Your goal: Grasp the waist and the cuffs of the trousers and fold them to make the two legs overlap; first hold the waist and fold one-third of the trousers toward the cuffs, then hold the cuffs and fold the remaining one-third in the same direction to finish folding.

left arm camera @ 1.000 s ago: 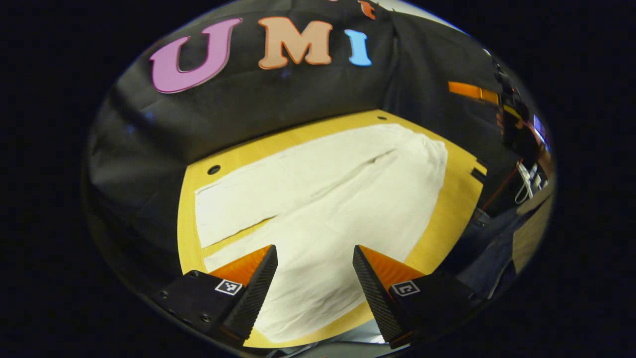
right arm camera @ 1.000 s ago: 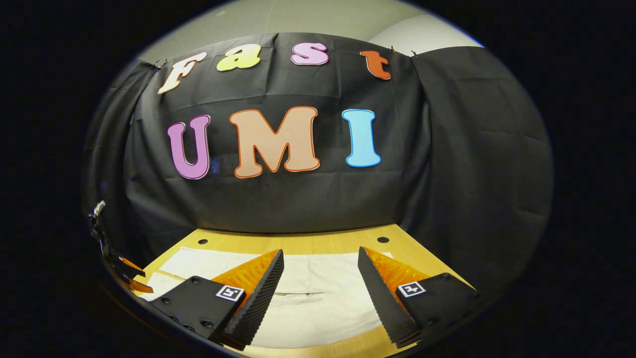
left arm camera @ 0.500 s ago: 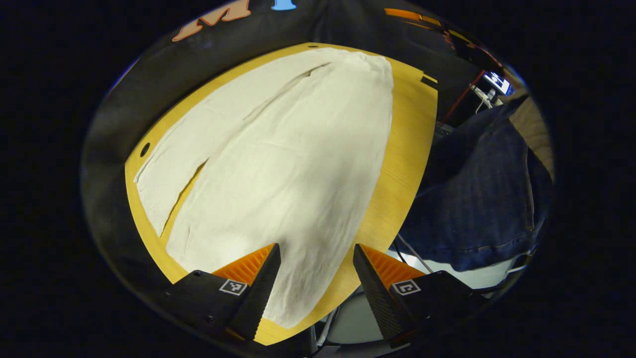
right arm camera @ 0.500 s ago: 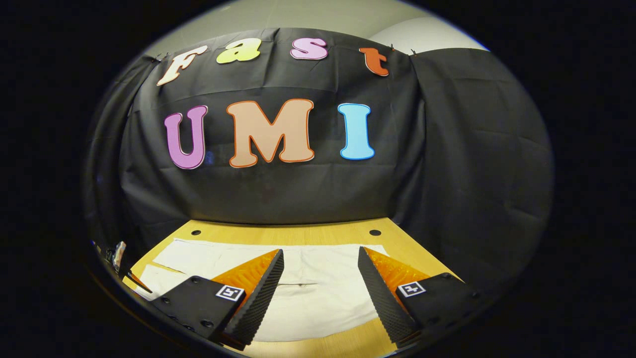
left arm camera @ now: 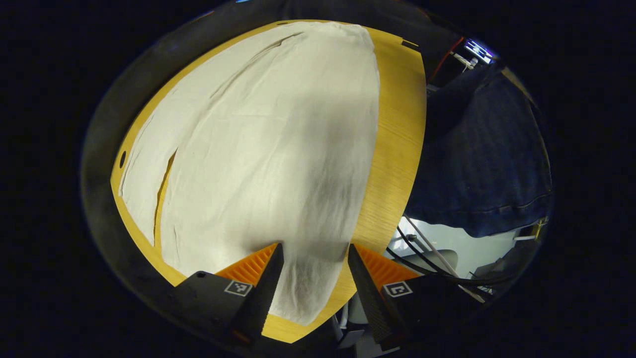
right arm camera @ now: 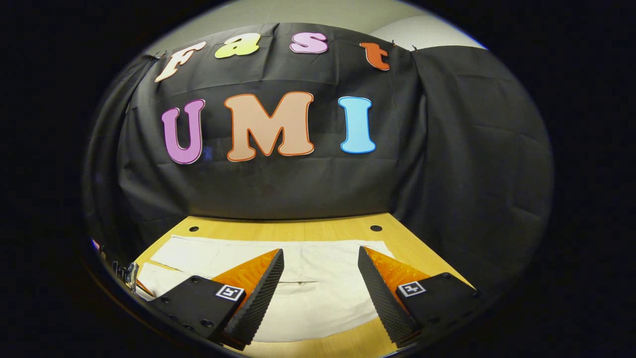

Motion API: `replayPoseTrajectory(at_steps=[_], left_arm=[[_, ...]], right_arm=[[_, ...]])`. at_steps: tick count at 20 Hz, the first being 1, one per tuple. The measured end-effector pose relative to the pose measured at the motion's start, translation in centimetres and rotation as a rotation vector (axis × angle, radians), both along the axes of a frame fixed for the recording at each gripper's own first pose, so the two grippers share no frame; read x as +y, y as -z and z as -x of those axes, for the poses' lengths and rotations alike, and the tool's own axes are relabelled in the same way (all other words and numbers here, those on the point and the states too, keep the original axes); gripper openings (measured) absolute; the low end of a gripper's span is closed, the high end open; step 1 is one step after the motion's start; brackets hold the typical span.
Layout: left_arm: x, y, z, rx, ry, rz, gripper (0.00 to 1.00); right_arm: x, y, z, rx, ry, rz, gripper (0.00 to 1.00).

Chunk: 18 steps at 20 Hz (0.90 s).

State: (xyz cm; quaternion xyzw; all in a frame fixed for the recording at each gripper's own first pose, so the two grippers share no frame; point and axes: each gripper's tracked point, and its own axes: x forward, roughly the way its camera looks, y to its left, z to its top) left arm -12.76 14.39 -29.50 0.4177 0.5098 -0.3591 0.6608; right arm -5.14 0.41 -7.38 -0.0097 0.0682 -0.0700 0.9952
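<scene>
Now the cream trousers (left arm camera: 263,149) are lying flat across the wooden bench (left arm camera: 397,149), filling the frame's centre; the left gripper (left arm camera: 310,268) is hovering at their lower edge, the right gripper (right arm camera: 320,278) above them, both jaws apart.

Cream-white trousers (left arm camera: 268,149) lie on a yellow wooden table (left arm camera: 397,149), beside dark blue denim (left arm camera: 482,149).

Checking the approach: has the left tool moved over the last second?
Yes. The left tool has tipped down toward the near cuff end of the trousers; the table now fills its view.
</scene>
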Motion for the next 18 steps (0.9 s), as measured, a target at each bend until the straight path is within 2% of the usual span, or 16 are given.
replayPoseTrajectory(at_steps=[8,9,10,12,13,15,16,18], left_arm=[[0.5,0.9,-0.4,0.011,0.051,-0.088,0.72],[0.6,1.0,-0.2,0.018,0.052,-0.104,0.73],[0.7,1.0,-0.2,0.021,0.057,-0.113,0.73],[0.7,0.9,-0.2,0.031,0.067,-0.132,0.71],[0.6,0.8,-0.3,0.032,0.067,-0.135,0.7],[0.8,0.7,-0.8,0.035,0.067,-0.142,0.63],[0.8,0.7,-1.0,0.036,0.062,-0.15,0.54],[0.8,0.6,-1.4,0.036,0.056,-0.16,0.43]], right_arm=[[-0.3,0.7,-1.6,0.028,-0.016,-0.005,0.96],[-0.3,1.1,-1.9,0.036,-0.021,-0.003,0.92],[-0.3,1.3,-2.2,0.042,-0.027,-0.001,0.96],[-0.1,1.7,-2.7,0.054,-0.056,-0.001,0.96],[-0.2,1.9,-3.0,0.06,-0.073,0.01,0.92],[-0.6,2.6,-3.7,0.084,-0.112,0.049,0.96],[-0.7,3.0,-4.0,0.1,-0.136,0.069,0.96],[-1.1,4.3,-4.3,0.144,-0.194,0.097,0.96]])
